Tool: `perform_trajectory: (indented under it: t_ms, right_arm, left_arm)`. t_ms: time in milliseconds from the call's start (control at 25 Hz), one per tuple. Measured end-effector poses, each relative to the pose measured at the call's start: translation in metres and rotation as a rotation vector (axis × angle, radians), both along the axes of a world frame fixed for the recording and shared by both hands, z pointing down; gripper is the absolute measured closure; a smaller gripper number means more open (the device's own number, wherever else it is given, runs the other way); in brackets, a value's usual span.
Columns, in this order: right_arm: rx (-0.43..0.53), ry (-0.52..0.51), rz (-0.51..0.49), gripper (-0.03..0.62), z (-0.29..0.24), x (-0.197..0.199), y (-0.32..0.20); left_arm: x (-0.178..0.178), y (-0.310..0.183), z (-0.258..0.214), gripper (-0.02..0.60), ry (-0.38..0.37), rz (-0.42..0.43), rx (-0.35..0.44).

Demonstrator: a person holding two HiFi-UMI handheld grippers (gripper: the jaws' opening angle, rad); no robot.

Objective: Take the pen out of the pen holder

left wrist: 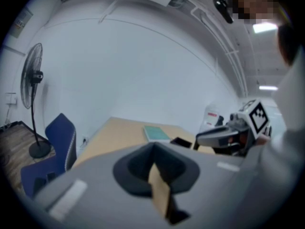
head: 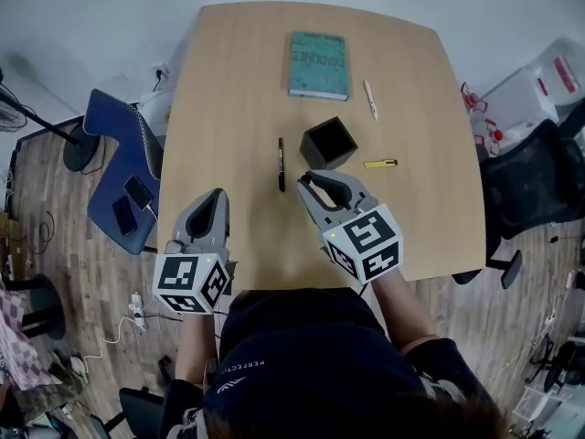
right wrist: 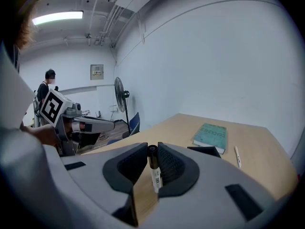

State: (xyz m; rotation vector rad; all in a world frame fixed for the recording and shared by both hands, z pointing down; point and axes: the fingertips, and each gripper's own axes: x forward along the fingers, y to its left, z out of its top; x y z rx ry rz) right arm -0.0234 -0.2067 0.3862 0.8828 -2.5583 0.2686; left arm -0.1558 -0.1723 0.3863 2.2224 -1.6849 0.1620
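In the right gripper view I am seeing only the upper stretch of the pen [right wrist: 154, 168]. The right claw [right wrist: 151, 150] is hiding its lower end, and the label on its barrel is coming through too small to read. From the head view that claw's own body is covering the pen entirely. The pen holder [head: 328, 144] is showing me only a dark inside, so I am failing to tell whether anything stands in it. The title on the book [head: 318, 65] is blurring past reading. The yellow thing [head: 379, 163] near the holder is looking too small to name. The person's dark top [head: 311, 355] is covering the near edge of the desk [head: 238, 80].
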Motion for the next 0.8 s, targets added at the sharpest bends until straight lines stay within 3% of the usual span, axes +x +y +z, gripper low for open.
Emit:
perform_trajectory:
  t_ms: [800]
  right_arm:
    - [-0.015, -0.042, 0.014, 0.536, 0.0007, 0.0041, 0.0003]
  left_arm:
    - [0.004, 0.0024, 0.0053, 0.574, 0.002, -0.002, -0.015]
